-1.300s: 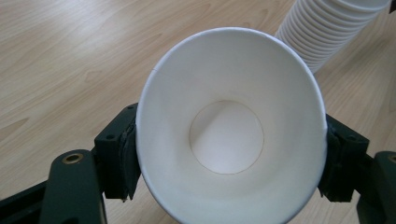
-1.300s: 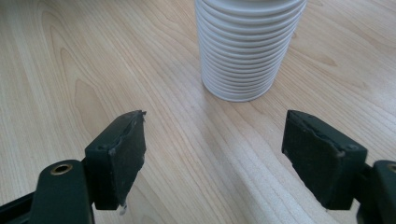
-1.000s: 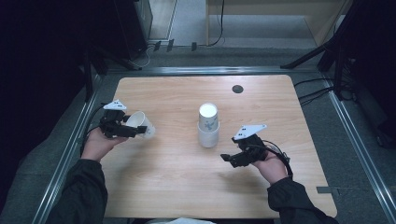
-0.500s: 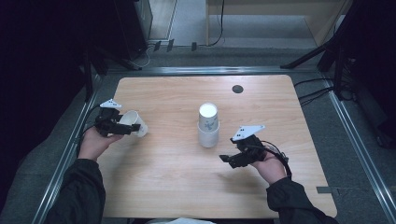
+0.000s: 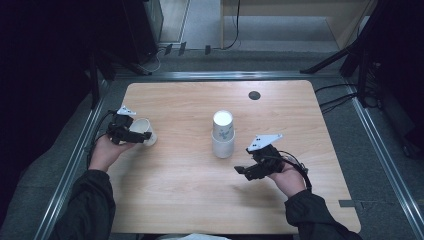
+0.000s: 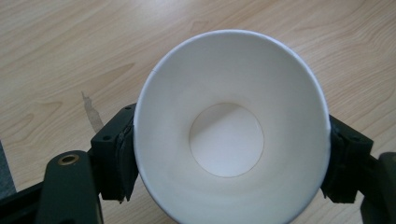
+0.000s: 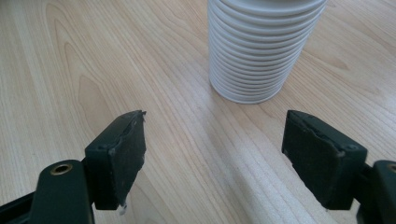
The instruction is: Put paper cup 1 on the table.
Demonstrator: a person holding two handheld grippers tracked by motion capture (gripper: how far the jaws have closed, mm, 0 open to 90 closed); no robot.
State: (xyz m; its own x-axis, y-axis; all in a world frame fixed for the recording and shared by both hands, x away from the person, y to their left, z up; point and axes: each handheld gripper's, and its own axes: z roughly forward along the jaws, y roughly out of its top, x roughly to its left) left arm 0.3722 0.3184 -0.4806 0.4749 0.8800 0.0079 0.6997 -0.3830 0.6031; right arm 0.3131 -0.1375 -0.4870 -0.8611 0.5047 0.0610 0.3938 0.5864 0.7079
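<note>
A single white paper cup (image 5: pixel 145 134) sits between the jaws of my left gripper (image 5: pixel 141 136) near the table's left edge, low over the wood. In the left gripper view the cup (image 6: pixel 231 135) shows its open mouth and bare bottom, and both pads touch its sides, squeezing the rim slightly oval. The left gripper (image 6: pixel 232 142) has just been opening its jaws with the cup still between them. A tall stack of white paper cups (image 5: pixel 223 134) stands at mid-table. My right gripper (image 5: pixel 243 170) is open just right of and nearer than the stack (image 7: pixel 261 46), with only bare wood between its fingers in the right gripper view (image 7: pixel 219 135).
The wooden table (image 5: pixel 175 210) has a small black round grommet (image 5: pixel 254 95) at the back. A metal rail (image 5: pixel 75 160) frames the table, and cables (image 5: pixel 340 95) lie on the floor to the right.
My left gripper has shifted a little left and lower with the cup, which now sits closer to the table. The right gripper and the stack have stayed put.
</note>
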